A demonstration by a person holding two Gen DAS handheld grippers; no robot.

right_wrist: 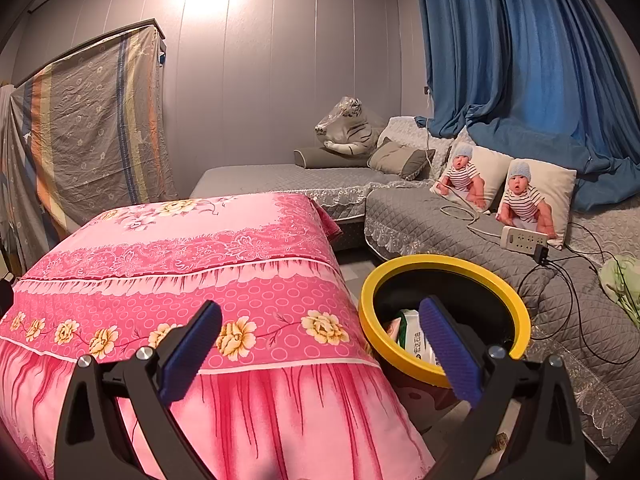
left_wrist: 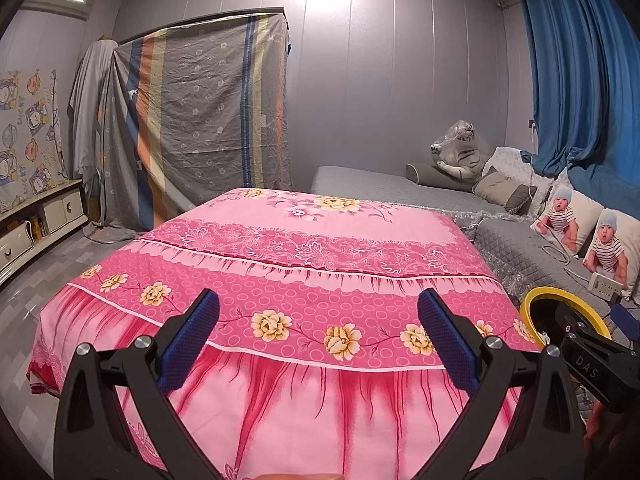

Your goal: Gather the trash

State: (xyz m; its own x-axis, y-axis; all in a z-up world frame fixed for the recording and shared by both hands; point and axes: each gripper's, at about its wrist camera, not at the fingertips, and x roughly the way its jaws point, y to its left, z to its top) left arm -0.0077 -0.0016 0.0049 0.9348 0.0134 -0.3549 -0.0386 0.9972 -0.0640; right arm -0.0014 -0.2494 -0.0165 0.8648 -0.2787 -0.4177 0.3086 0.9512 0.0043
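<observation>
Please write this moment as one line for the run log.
left tongs: open, empty | right tongs: open, empty | yellow-rimmed bin: holds packets, right of pink-covered table

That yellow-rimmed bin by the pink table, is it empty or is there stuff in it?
Not empty. The bin stands upright, and a white and green packet shows inside with something pale beside it. How full, cannot tell.

A yellow-rimmed black bin point(right_wrist: 444, 312) stands upright on the floor just beside the pink-draped table's corner; inside lie a white-and-green wrapper point(right_wrist: 416, 338) and a pale scrap, against its near wall.
</observation>
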